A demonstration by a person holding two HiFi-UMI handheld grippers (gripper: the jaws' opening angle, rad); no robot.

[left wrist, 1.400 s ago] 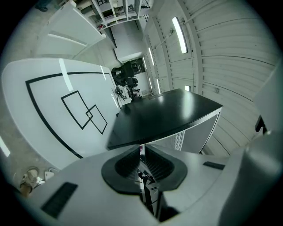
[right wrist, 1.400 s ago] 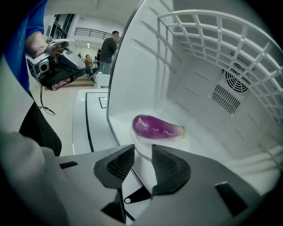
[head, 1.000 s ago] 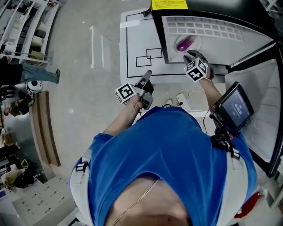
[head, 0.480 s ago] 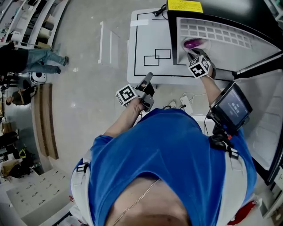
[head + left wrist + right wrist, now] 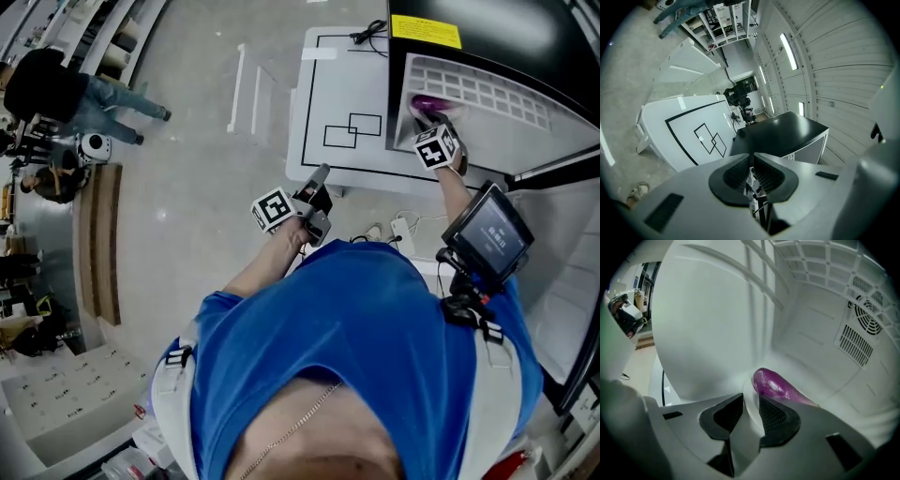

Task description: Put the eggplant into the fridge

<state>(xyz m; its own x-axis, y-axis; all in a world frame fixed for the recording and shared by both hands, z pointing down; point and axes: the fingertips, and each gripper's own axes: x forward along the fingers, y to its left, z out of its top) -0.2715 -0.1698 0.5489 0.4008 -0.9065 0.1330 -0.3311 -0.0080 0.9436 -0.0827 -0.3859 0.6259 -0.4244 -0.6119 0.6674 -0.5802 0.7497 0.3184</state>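
Observation:
The purple eggplant [image 5: 428, 100] [image 5: 776, 385] lies on the white floor inside the open fridge [image 5: 487, 92]. My right gripper [image 5: 423, 119] [image 5: 751, 401] reaches into the fridge right behind it. Its jaws stand a small gap apart with nothing between them. The eggplant rests just past the right finger, outside the gap. My left gripper [image 5: 319, 174] [image 5: 752, 161] hangs in front of the white table [image 5: 347, 75], shut and empty. In the left gripper view the fridge [image 5: 785, 133] shows as a black box beyond the table [image 5: 679, 129].
The table top carries black outlines of overlapping rectangles [image 5: 352, 129]. A tablet [image 5: 489, 231] is mounted at my chest on the right. A power strip with cables [image 5: 403, 228] lies on the floor below the table. People [image 5: 80, 92] stand at the far left by shelving.
The head view has shifted, so the table and fridge sit further right and lower. The right gripper stays beside the eggplant in the fridge. The left gripper holds its place.

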